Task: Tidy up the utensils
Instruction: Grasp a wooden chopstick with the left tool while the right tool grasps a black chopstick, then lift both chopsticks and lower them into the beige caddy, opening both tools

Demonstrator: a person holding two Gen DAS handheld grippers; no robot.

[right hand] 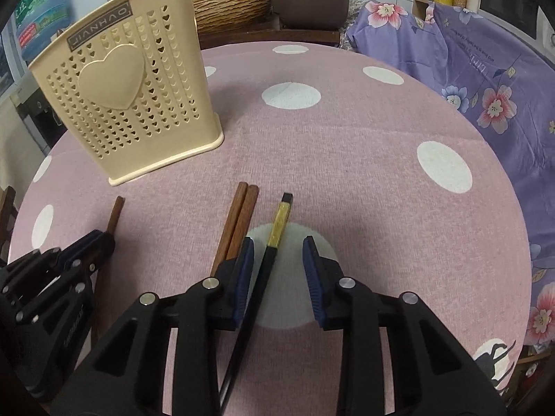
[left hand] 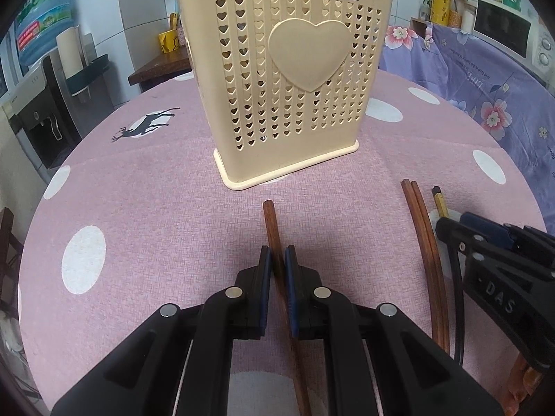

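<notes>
Left gripper [left hand: 277, 260] pinching 1 brown chopstick [left hand: 270, 222]; right gripper [right hand: 277, 253] spread around black gold-banded chopstick [right hand: 280, 223] on tabletop [right hand: 347, 173].

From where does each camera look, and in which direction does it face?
Left wrist: sits behind the left gripper, faces down-forward at the cream holder; jaws shut on a brown chopstick.
Right wrist: sits behind the right gripper, faces the black chopstick between open jaws.
Shared: holder, brown chopstick pair, pink tablecloth, each other's gripper.
</notes>
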